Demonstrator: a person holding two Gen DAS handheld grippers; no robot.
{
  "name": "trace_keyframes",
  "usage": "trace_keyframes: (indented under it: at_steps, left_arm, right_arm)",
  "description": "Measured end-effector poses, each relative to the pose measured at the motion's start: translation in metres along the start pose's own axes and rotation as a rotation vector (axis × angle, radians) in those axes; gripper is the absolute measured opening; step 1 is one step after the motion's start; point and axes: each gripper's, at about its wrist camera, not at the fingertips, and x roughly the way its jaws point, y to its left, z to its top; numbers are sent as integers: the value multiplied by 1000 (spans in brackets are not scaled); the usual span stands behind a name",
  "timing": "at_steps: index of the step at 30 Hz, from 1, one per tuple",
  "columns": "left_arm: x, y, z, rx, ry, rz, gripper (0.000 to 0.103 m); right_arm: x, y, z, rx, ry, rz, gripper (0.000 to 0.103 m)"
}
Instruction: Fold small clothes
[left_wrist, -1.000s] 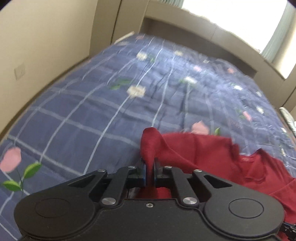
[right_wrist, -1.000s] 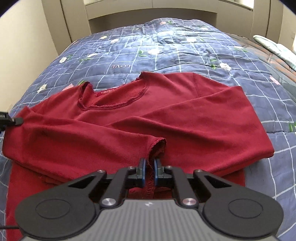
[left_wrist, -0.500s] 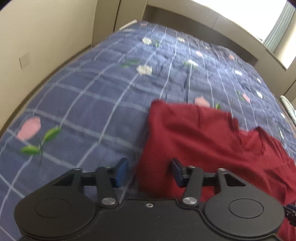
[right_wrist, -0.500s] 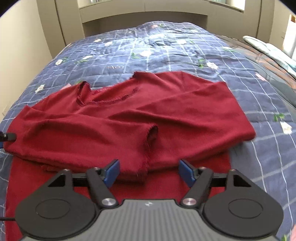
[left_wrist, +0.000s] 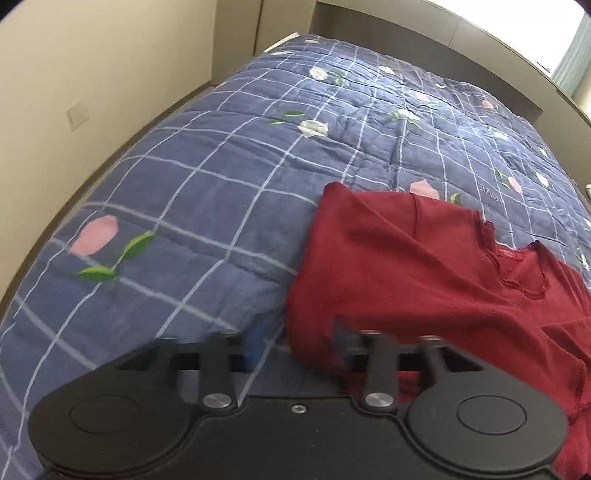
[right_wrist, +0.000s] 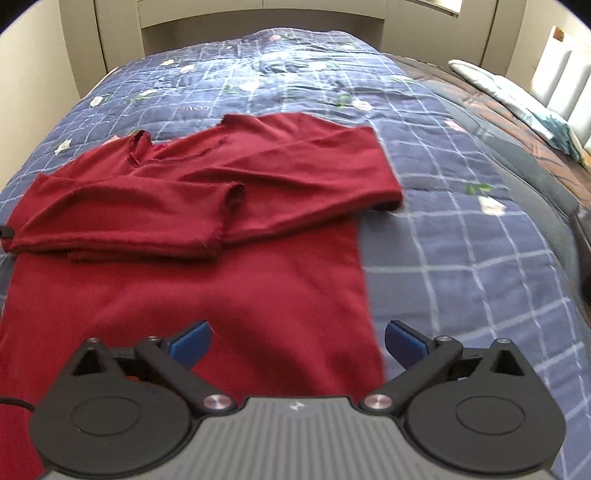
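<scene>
A dark red long-sleeved top (right_wrist: 207, 236) lies flat on the bed, both sleeves folded across its chest, neckline towards the headboard. It also shows in the left wrist view (left_wrist: 413, 266), where its folded shoulder edge lies in front of my left gripper (left_wrist: 297, 345). The left gripper is open and empty, its blue pads either side of that edge. My right gripper (right_wrist: 297, 341) is open wide and empty above the top's lower right side edge.
The bed carries a blue checked quilt with flowers (right_wrist: 461, 236). A beige wall (left_wrist: 74, 92) runs close along the bed's left side. A brown cover and a pale folded cloth (right_wrist: 517, 99) lie at the right. The headboard (right_wrist: 258, 18) stands at the far end.
Both grippers opened and let go of the sleeves, which now lie folded across the top. Both grippers have drawn back; the right one has moved towards the top's lower right edge.
</scene>
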Motion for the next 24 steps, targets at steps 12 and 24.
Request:
trace_keyframes:
  at_steps: [12, 24]
  left_arm:
    - [-80, 12, -88, -6, 44, 4, 96]
    - [-138, -2, -203, -21, 138, -9, 101]
  right_arm:
    - [-25, -48, -74, 16, 96, 65, 103]
    - [-57, -81, -125, -68, 98, 163, 103]
